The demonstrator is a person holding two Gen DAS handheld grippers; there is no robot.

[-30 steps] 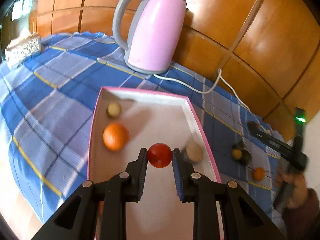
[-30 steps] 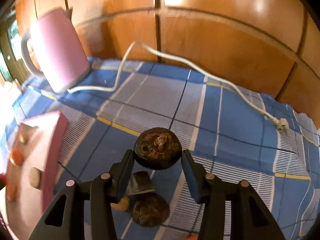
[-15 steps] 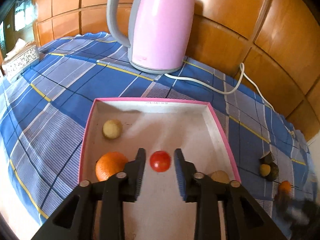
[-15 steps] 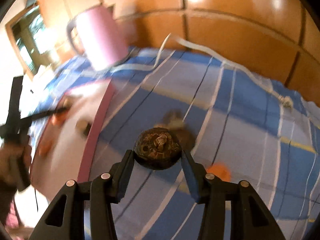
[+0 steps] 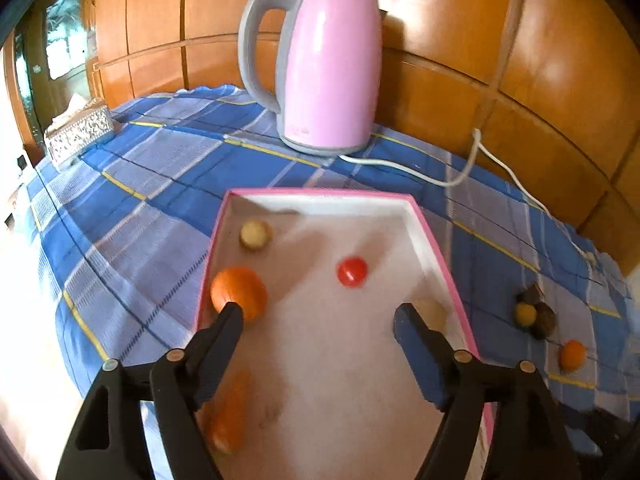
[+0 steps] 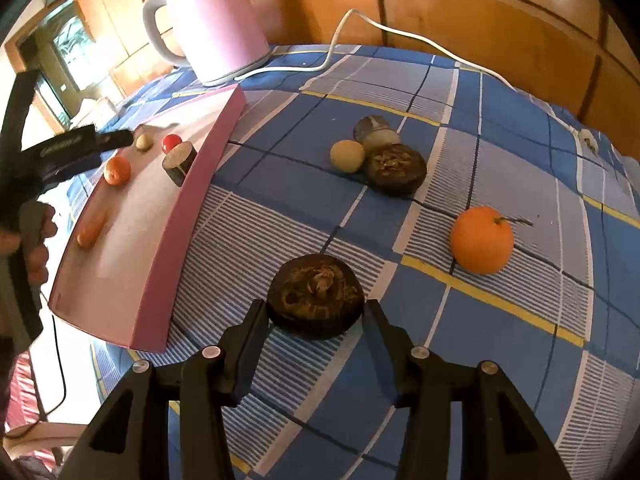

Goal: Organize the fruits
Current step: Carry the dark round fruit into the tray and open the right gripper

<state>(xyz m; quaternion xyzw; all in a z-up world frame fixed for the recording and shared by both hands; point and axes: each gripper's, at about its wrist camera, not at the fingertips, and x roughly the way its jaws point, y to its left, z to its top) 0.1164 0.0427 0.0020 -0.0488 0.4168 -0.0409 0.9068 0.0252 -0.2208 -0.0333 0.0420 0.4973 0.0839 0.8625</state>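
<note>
A pink-rimmed white box (image 5: 436, 256) lies on the checked cloth and also shows in the right wrist view (image 6: 160, 280). In it lie a red fruit (image 5: 352, 272), an orange (image 5: 239, 292), a small tan fruit (image 5: 254, 235), a carrot-like piece (image 5: 228, 416) and a brown-skinned piece (image 6: 179, 163). My left gripper (image 5: 318, 322) is open and empty above the box. My right gripper (image 6: 316, 322) is shut on a dark brown wrinkled fruit (image 6: 316, 296), held above the cloth right of the box. On the cloth lie another dark fruit (image 6: 396, 170), a yellow fruit (image 6: 347, 155) and an orange (image 6: 482, 240).
A pink electric kettle (image 5: 320, 72) stands behind the box, its white cord (image 5: 460, 172) trailing right along the wooden wall. A tissue box (image 5: 78, 134) sits at the far left. A grey-brown piece (image 6: 374, 128) lies by the yellow fruit.
My left gripper has opened wide and let go of the red fruit, which now lies in the box. My right gripper, still holding the dark fruit, has swung left toward the box.
</note>
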